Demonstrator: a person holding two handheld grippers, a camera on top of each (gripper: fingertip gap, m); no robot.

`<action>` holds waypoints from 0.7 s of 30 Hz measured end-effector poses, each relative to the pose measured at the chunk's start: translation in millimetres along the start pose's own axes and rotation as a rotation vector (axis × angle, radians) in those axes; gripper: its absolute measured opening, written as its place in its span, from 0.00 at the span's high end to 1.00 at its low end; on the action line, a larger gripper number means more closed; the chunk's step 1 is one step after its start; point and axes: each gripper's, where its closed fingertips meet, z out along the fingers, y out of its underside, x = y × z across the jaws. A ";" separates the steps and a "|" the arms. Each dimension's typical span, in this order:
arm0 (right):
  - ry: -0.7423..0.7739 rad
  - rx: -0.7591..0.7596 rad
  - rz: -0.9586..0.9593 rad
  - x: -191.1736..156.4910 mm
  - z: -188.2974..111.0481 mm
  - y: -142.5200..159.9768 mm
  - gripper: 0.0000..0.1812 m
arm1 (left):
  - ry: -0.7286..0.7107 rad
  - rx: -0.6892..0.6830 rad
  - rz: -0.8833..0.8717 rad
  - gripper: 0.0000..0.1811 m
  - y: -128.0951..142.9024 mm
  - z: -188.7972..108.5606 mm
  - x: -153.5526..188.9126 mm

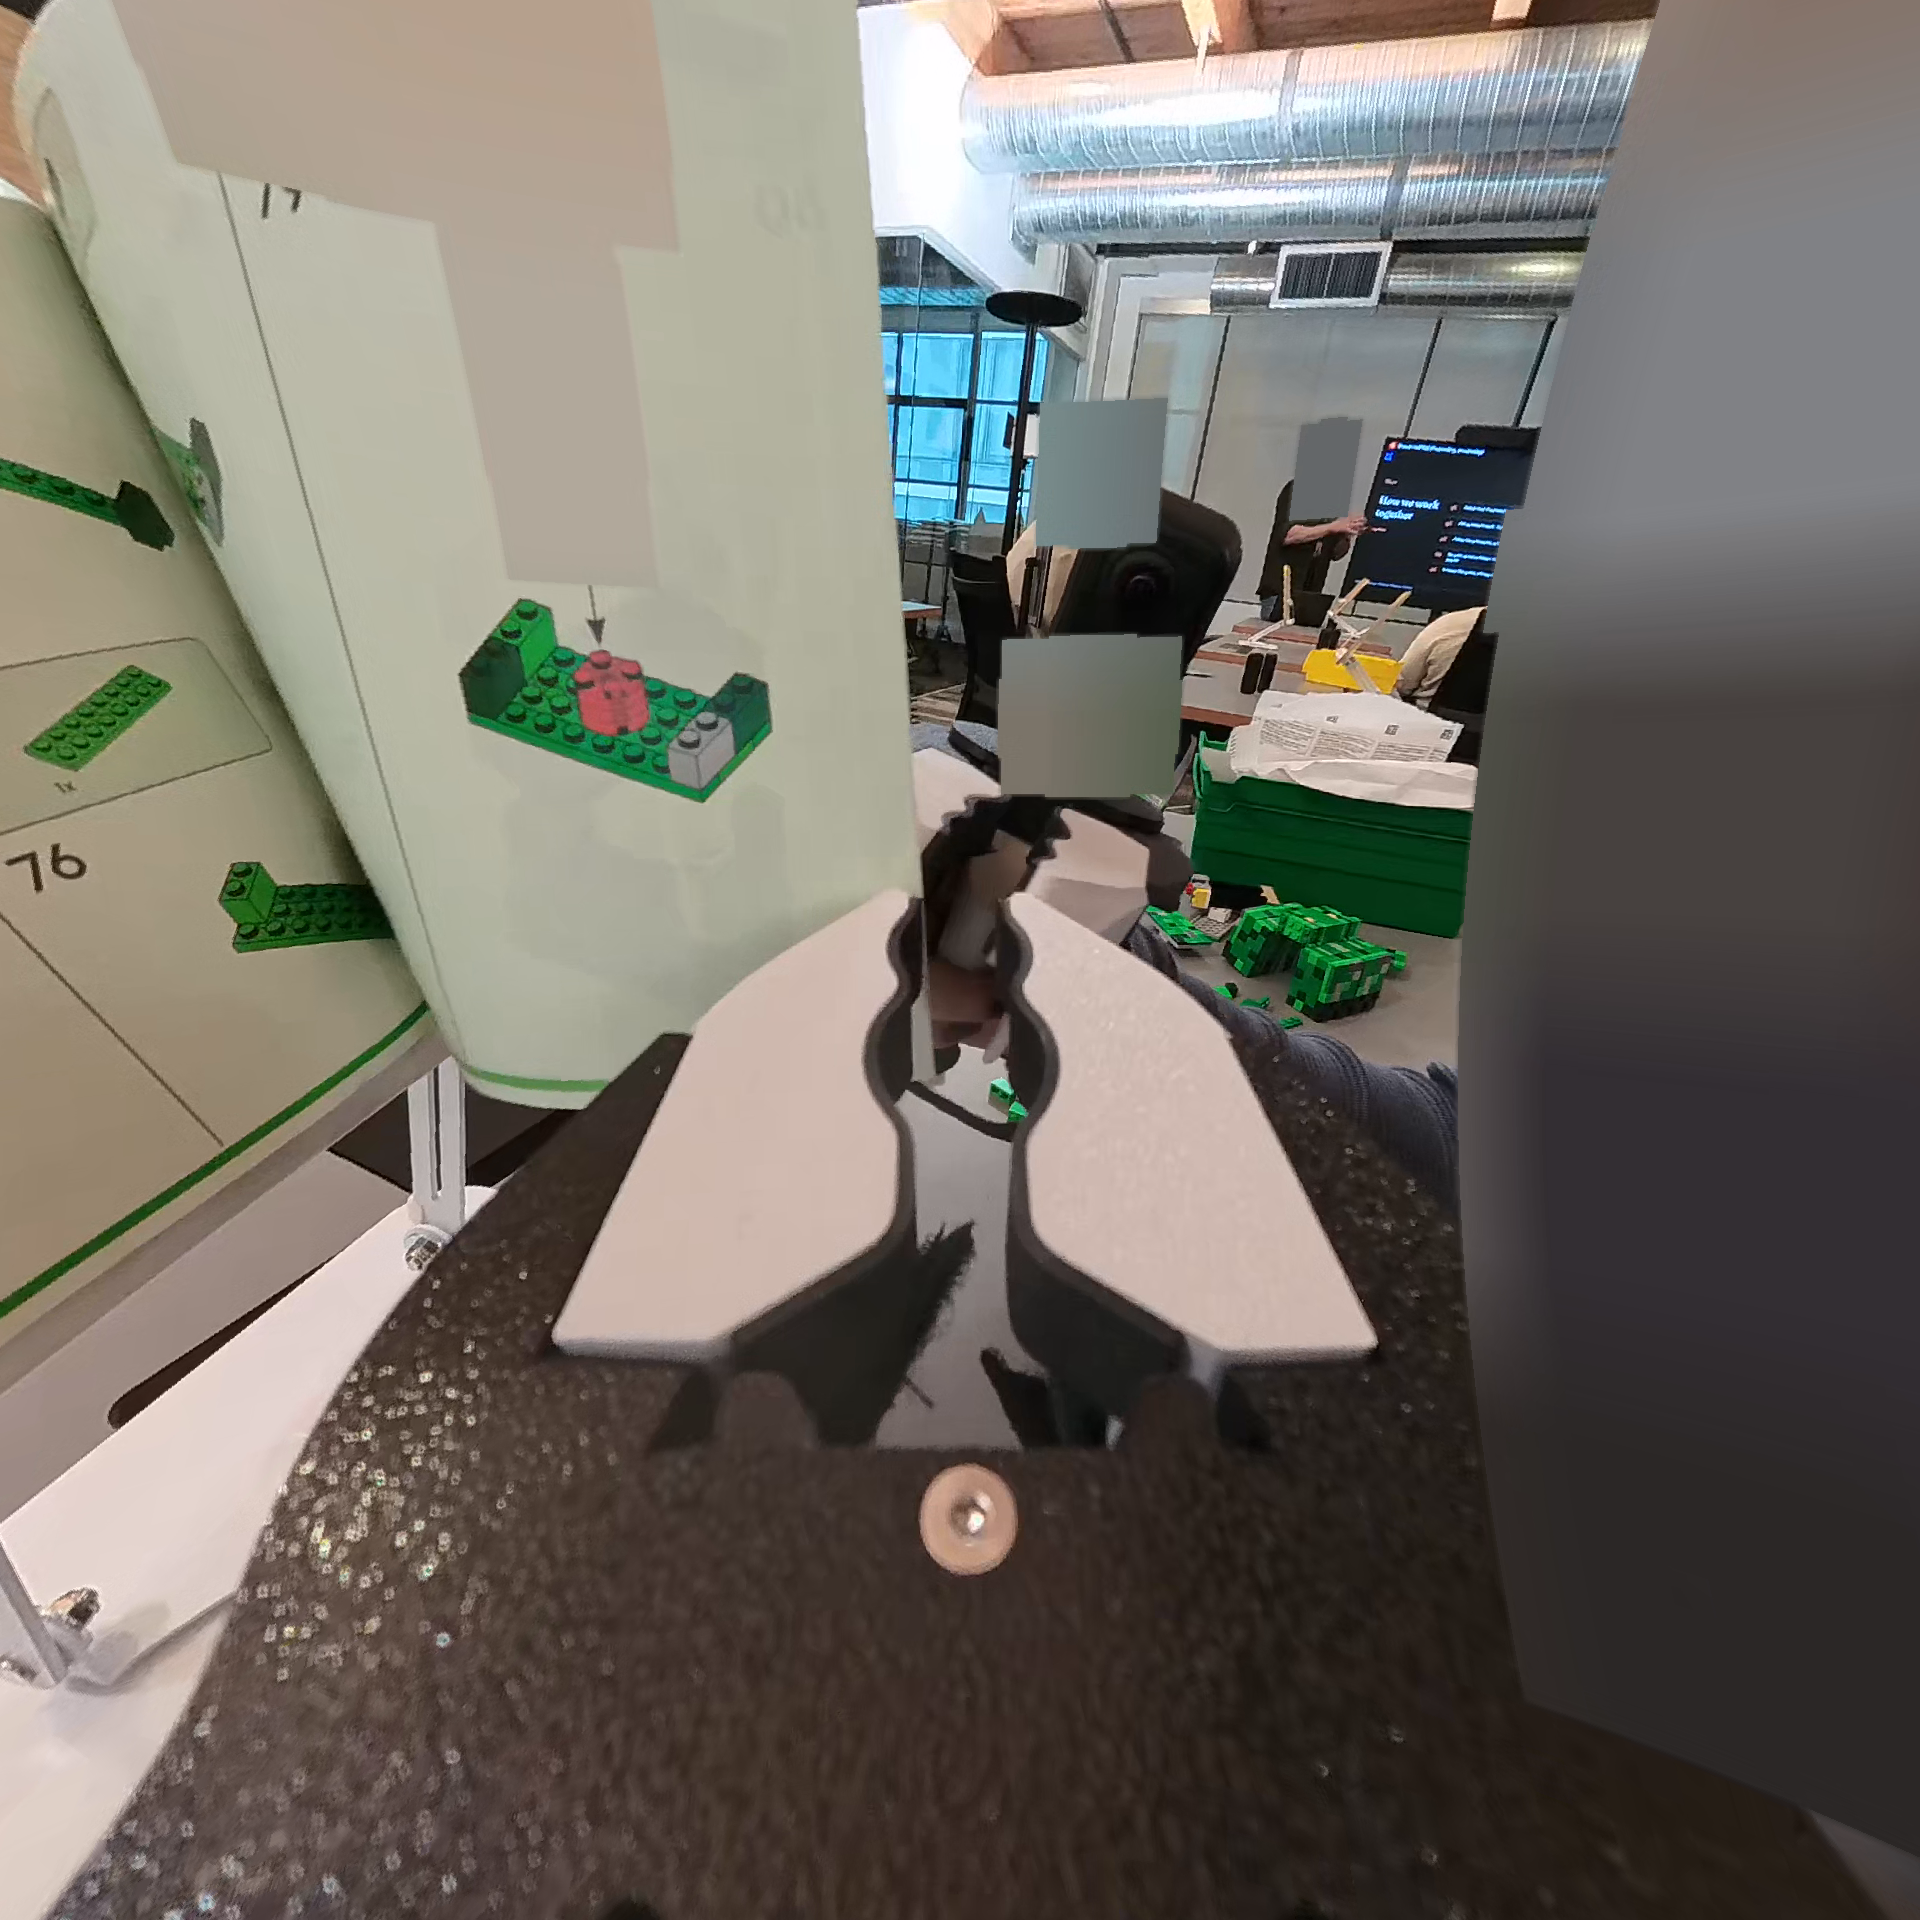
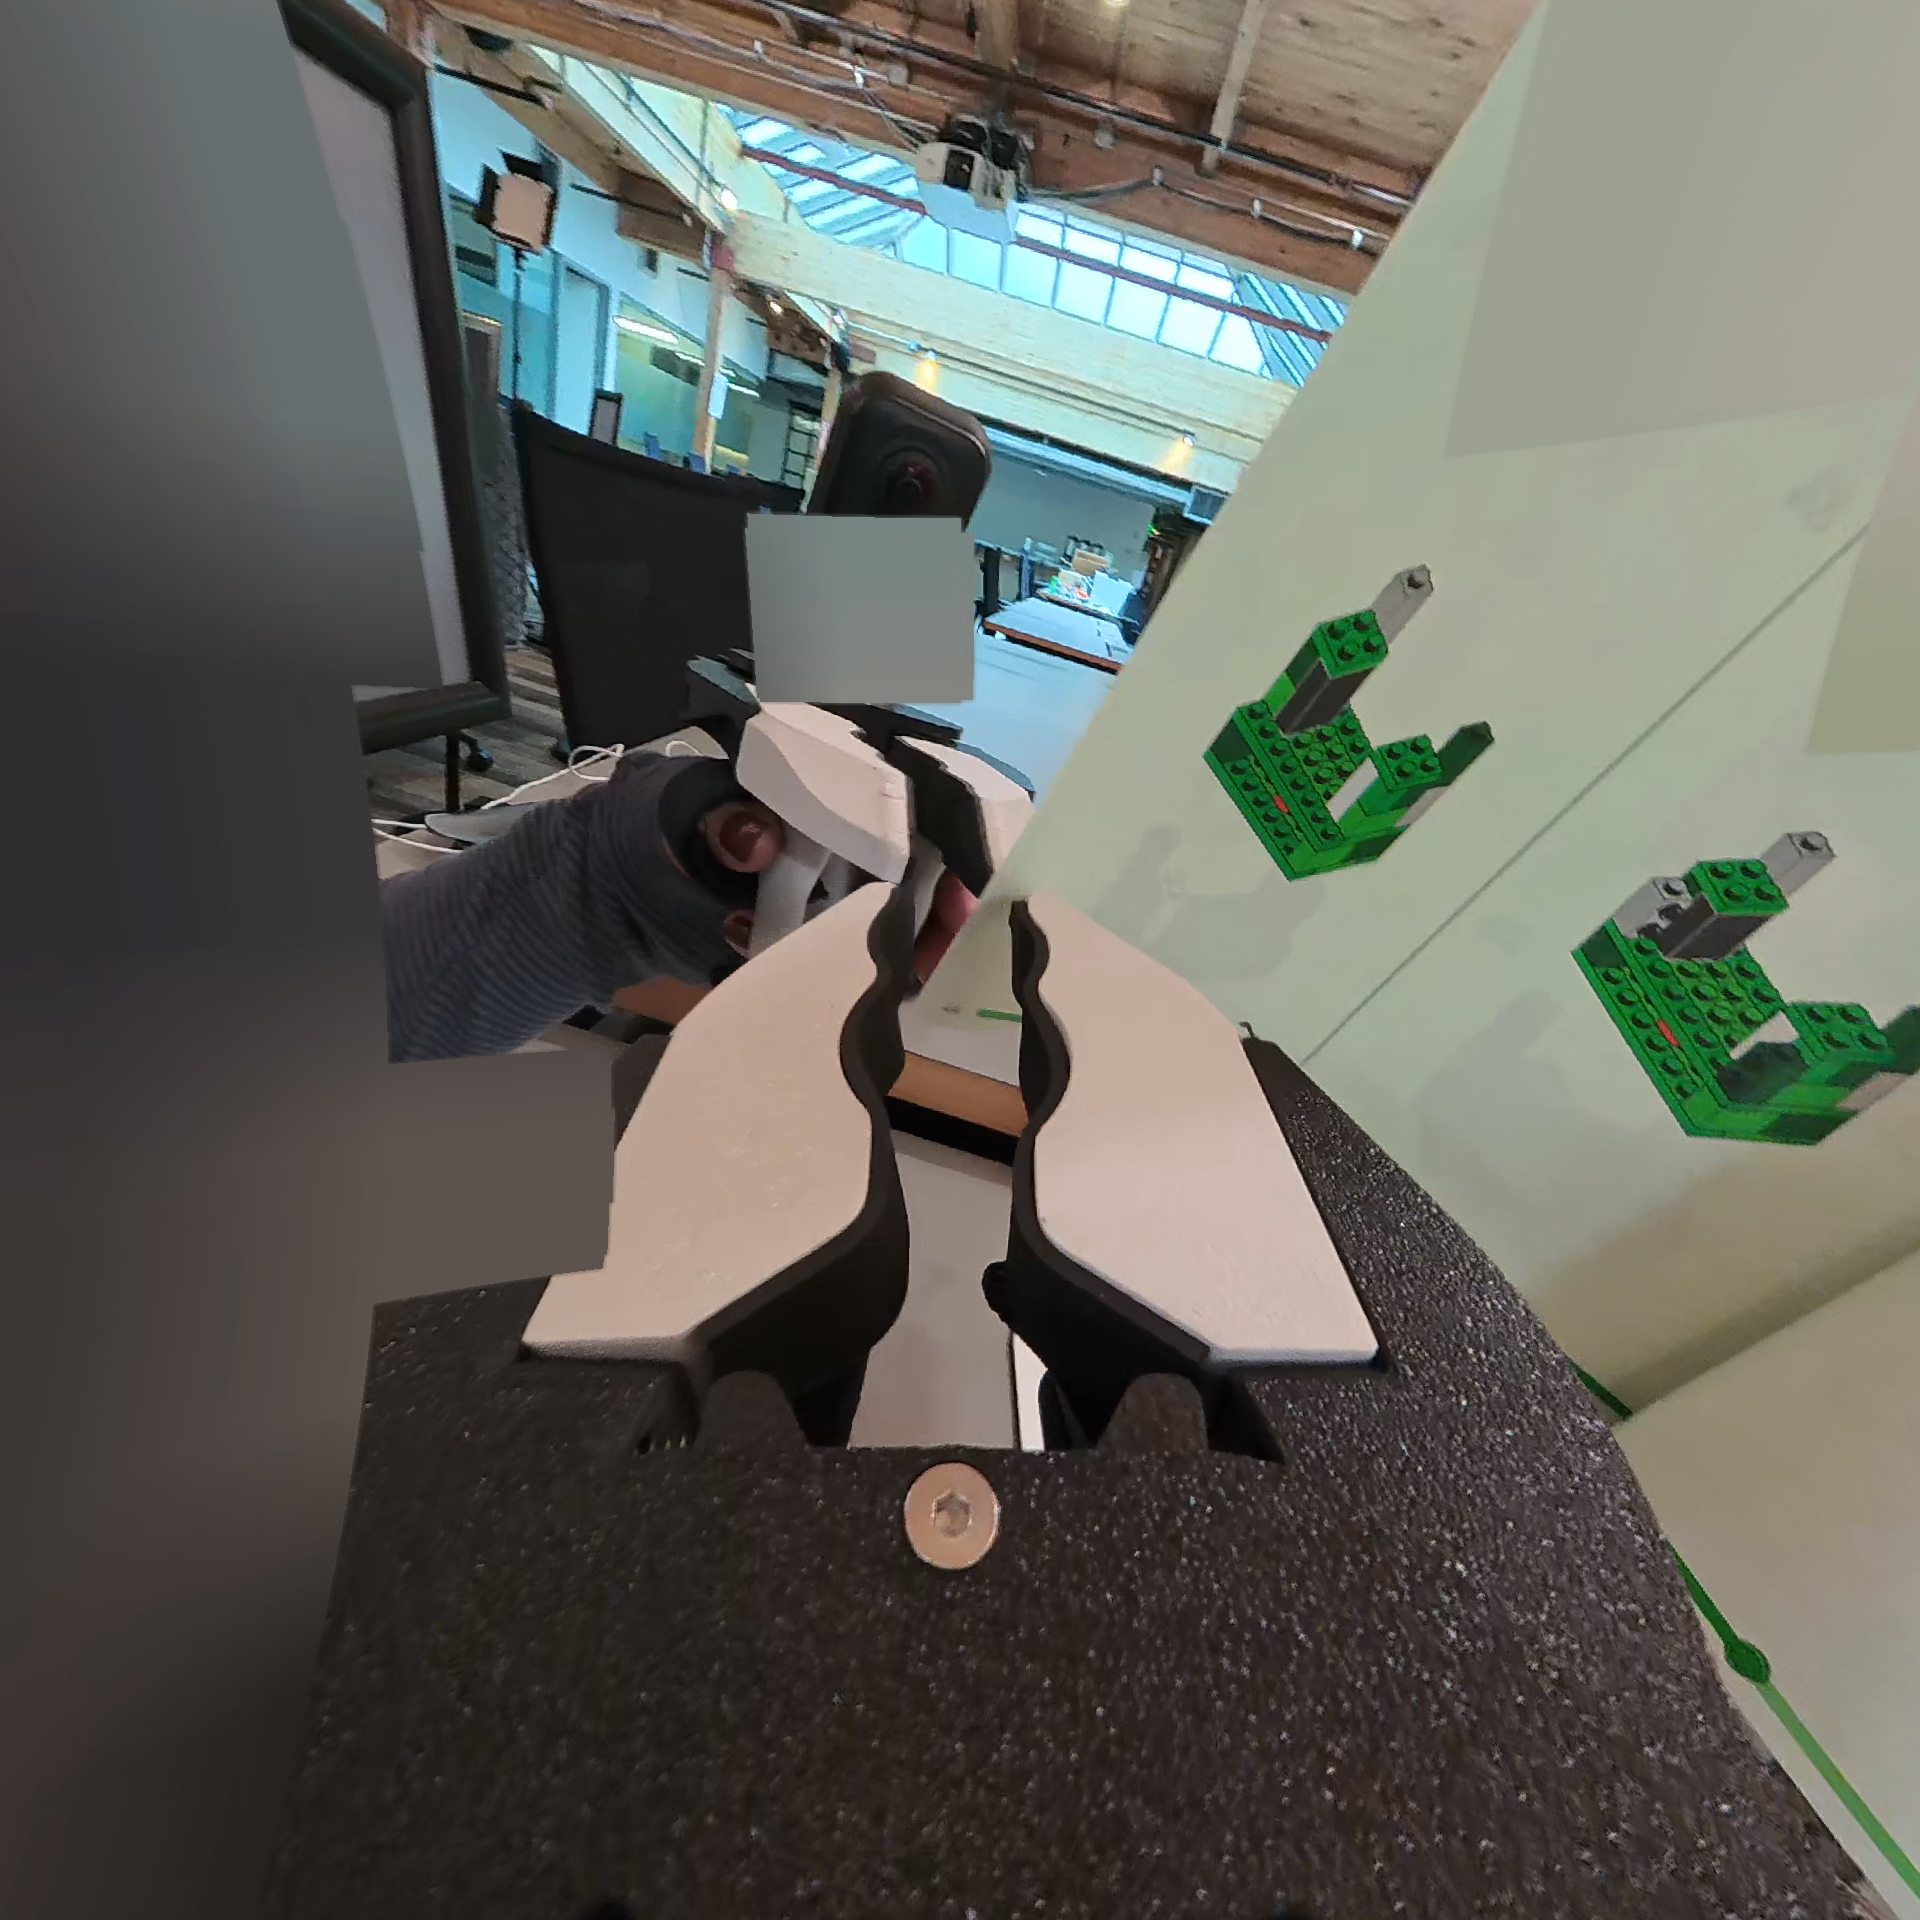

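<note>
The booklet page [image 1: 623, 468] stands curled upright just to the left of the left gripper [image 1: 961, 935]. Its long free edge runs down almost onto that gripper's left fingertip. The left gripper's fingers are drawn close with only a narrow slot between them, and I can see nothing held in it. The right gripper [image 1: 1003, 852] faces it nose to nose, just past the tips. The rest of the open booklet [image 1: 104, 935] lies lower left, cut off by the frame. A green brick model [image 1: 1314, 951] and a green bin [image 1: 1330, 842] sit well beyond on the table.

From the right wrist, the page [image 2: 1351, 520] rises to the right and leans away, and its lower corner dips into the slot of the right gripper [image 2: 956, 925]. Those fingers are slightly parted. I cannot tell whether they touch the paper. The left gripper [image 2: 925, 800], in a sleeved hand [image 2: 717, 842], meets the same edge just above. The page hides where its jaws end, and a grey patch covers the left side.
</note>
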 end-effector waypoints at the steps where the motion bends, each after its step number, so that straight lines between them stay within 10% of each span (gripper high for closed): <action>1: 0.006 -0.005 0.002 1.0 0.4 1.1 0.91 | 0.000 -0.003 -0.001 0.93 0.5 0.1 -0.3; 21: 0.064 0.028 0.110 15.4 -2.3 -0.7 1.00 | -0.233 -0.035 0.129 0.93 -0.8 -4.5 -26.9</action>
